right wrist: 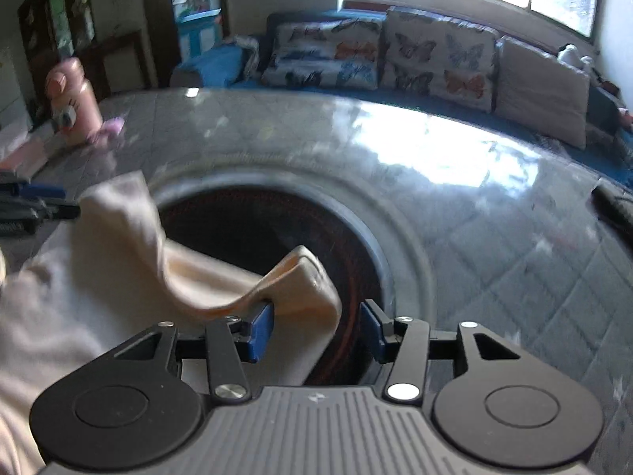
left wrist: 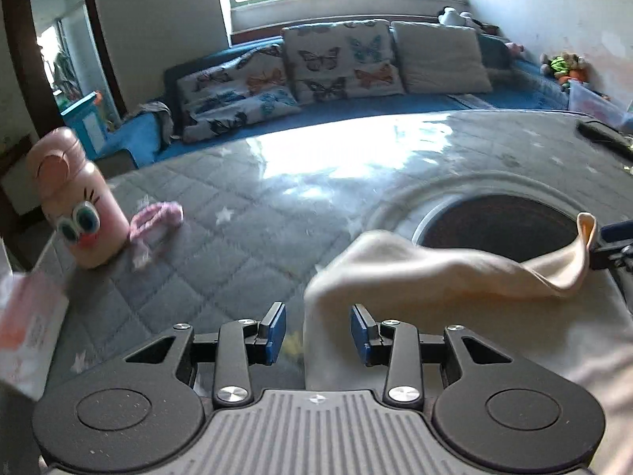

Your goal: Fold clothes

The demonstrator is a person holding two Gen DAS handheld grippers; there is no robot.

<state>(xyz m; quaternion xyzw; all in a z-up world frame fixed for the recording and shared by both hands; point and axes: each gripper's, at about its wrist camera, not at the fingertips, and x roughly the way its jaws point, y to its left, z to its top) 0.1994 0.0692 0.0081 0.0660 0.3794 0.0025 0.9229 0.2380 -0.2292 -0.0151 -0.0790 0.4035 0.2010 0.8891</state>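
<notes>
Cloth [right wrist: 118, 285] lies on table [right wrist: 474, 206] over its dark hole, long axis running between grippers — left gripper [left wrist: 317, 334] and right gripper [right wrist: 316, 330] both part-open, gripping nothing; raised edge nearer right.

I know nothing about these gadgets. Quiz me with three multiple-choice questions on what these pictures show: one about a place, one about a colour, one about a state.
1. Where does the pink bottle stand on the grey quilted table?
A. far left
B. middle
C. inside the round opening

2. What colour is the cloth?
A. navy
B. cream
C. green

3. How does the right gripper stand?
A. open
C. clamped tight on the cloth
B. out of view

Key: 1 A, it stands at the table's left edge in both views. 2 B, the fabric is pale cream. 3 A, a clear gap separates its blue pads, with a cloth corner loose between them.
</notes>
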